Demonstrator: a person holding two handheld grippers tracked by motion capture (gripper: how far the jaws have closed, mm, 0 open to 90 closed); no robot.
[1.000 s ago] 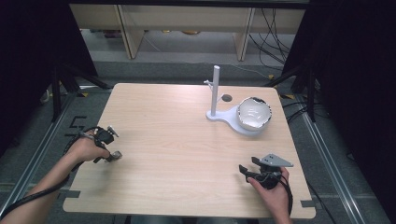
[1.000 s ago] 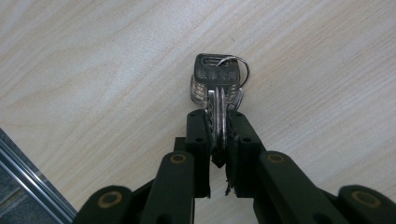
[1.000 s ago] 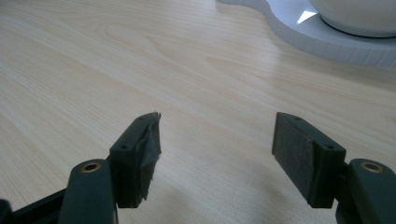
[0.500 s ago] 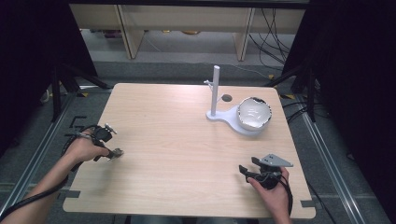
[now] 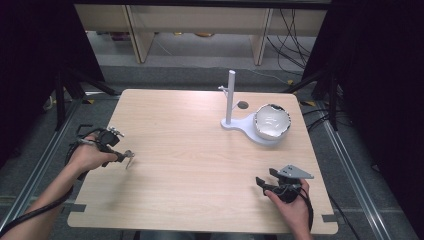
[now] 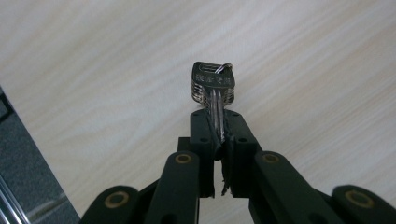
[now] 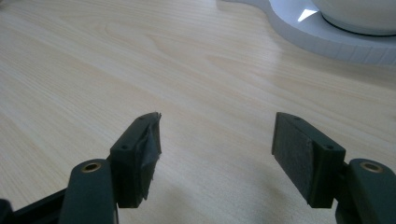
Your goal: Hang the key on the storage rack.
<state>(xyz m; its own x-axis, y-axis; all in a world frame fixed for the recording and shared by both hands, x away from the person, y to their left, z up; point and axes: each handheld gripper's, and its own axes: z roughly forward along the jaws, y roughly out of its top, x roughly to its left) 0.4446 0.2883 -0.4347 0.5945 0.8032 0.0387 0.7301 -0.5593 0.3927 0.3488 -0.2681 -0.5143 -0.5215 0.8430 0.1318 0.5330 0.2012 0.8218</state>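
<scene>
Keys (image 6: 212, 88) sit pinched in our left gripper (image 6: 219, 140), sticking straight out past its tips. Our right gripper (image 7: 215, 149) is wide open, holding nothing, nearer the white stand (image 5: 235, 122).

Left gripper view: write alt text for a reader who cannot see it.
The left gripper, its two black jaws shut, pinches a bunch of silver keys by the blades, the heads and a ring sticking out past the tips. Below lies a pale wood table, with grey floor at the lower left.
</scene>
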